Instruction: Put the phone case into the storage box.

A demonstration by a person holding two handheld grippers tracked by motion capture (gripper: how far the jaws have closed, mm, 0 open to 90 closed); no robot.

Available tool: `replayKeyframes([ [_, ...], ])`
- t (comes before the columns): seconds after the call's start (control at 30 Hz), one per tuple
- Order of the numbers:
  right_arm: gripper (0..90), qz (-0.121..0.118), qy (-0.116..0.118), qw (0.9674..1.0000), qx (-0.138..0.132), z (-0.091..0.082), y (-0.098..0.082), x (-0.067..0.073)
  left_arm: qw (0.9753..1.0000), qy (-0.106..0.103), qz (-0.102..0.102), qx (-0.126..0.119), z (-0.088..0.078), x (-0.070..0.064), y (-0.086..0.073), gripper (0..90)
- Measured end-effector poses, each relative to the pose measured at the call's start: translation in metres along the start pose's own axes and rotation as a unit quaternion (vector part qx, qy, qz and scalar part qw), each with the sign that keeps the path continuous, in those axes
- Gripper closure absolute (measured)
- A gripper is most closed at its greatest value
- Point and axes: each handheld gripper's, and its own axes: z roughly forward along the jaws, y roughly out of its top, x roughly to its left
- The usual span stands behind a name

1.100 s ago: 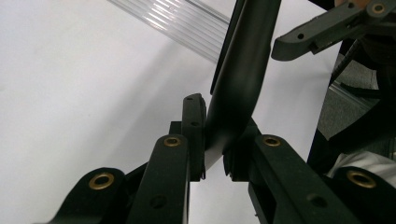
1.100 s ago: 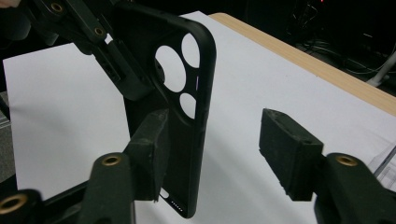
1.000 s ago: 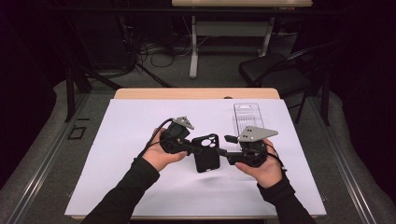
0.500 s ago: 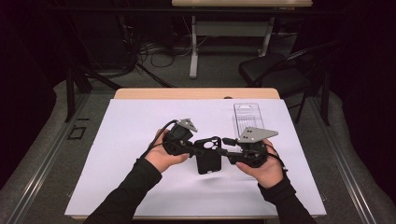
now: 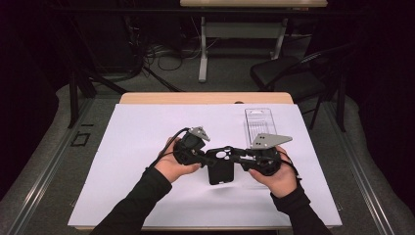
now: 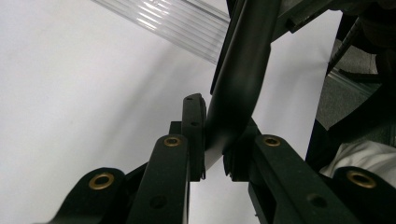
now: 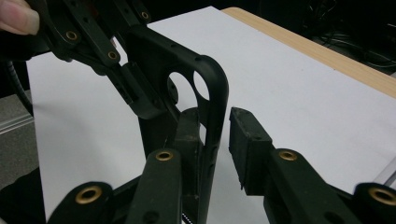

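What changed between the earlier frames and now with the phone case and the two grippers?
The right gripper has just been closing its jaws around the edge of the black phone case; in the right gripper view one pad lies against the case and the other is still a gap away. The left gripper stays clamped on the case's opposite edge. Both hands, the case and the clear plastic tray kept their places.

A dark room holds a black chair (image 5: 288, 73) on grey floor (image 5: 44, 142).
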Motion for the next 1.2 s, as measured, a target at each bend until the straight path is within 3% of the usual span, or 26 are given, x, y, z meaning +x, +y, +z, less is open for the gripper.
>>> replayKeyframes([
  [1.2,81.5,0.013,0.022,0.9997,0.005,0.0006,-0.0033,-0.0033,1.0000,-0.002,0.004,0.005,0.0042,-0.0022,-0.0010,81.6],
])
